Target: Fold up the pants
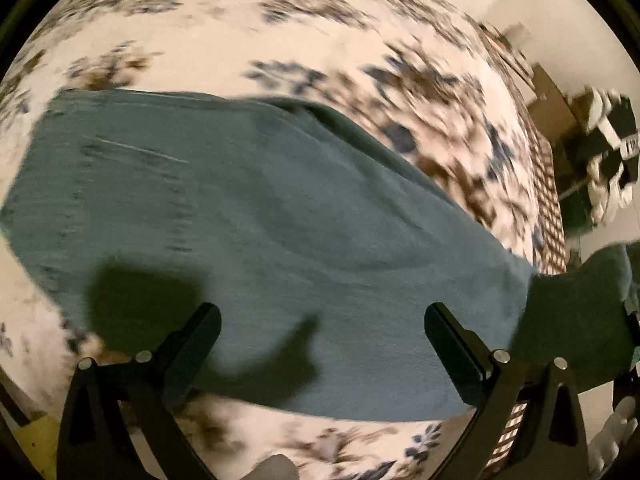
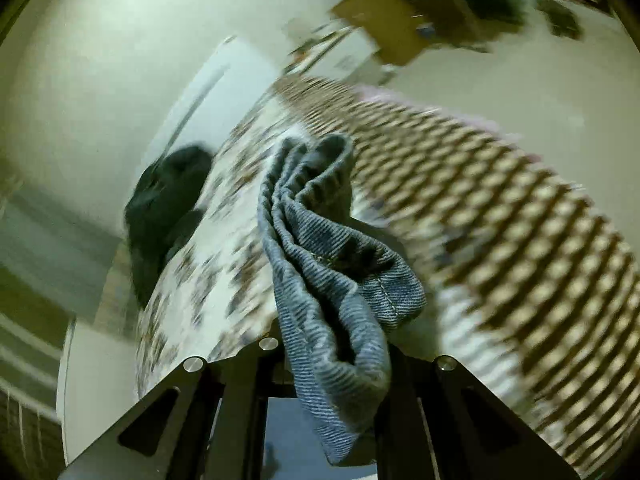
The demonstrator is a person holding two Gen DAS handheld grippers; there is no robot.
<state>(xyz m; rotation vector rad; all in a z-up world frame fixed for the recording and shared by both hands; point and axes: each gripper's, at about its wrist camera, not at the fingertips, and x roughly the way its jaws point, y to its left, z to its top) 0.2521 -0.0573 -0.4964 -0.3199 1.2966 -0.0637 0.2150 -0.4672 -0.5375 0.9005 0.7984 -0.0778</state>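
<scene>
Nearest us, our right gripper [image 2: 334,364] is clamped on a bunched end of the pants [image 2: 320,264], its fingertips buried in the denim folds, while our left gripper [image 1: 322,338] hovers spread wide and holds nothing. Beyond, the pants [image 1: 248,216] lie flat on the floral bedspread [image 1: 240,40], long axis running left to right, their right end cut off at the bed edge. Everything farther is blurred.

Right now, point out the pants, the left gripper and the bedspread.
pants [image 1: 260,208]: left wrist view, flat middle of the fabric.
left gripper [image 1: 322,316]: left wrist view, midway between its open fingertips.
bedspread [image 1: 240,40]: left wrist view, bare floral patch.
</scene>
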